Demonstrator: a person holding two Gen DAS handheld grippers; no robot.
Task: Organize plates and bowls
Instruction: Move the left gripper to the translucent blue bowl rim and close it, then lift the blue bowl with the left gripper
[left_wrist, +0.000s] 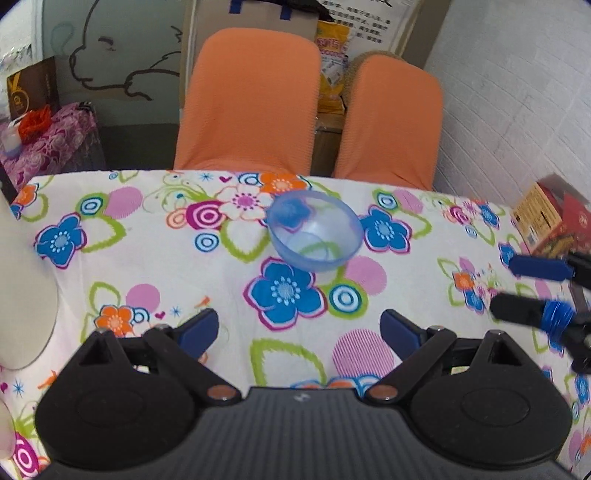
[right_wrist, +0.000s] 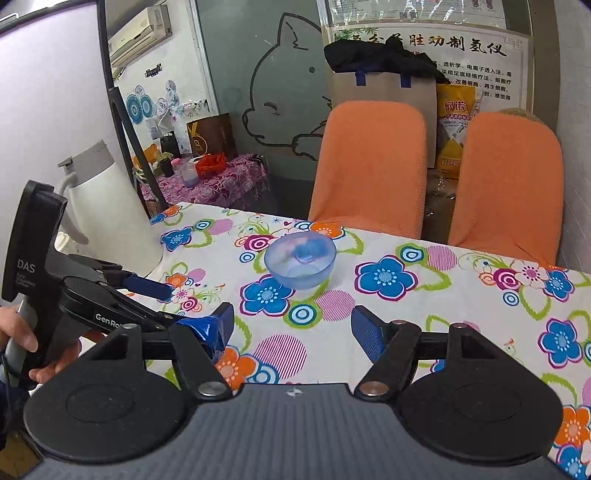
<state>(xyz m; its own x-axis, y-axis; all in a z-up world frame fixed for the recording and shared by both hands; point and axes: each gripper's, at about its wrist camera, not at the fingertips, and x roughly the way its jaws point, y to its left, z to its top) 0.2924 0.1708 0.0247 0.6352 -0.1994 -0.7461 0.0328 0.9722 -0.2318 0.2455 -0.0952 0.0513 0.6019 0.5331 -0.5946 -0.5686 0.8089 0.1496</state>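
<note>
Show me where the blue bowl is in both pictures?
Left wrist: the bowl sits just above the middle, near the table's far edge.
Right wrist: the bowl sits at the middle, near that same edge.
Shared landmark: the two orange chairs behind it.

Both handheld grippers are black: ribbed grey-black housing, round discs either side, silver pivot screws, dark blue pads. The left gripper (right_wrist: 177, 306) bears white "DAS" and "GenRo" lettering; blue tape wraps one finger.

A translucent blue bowl (left_wrist: 314, 230) (right_wrist: 300, 260) is sitting upright and empty on the flowered tablecloth (left_wrist: 147, 258) (right_wrist: 443, 295), near the table's far edge.
</note>
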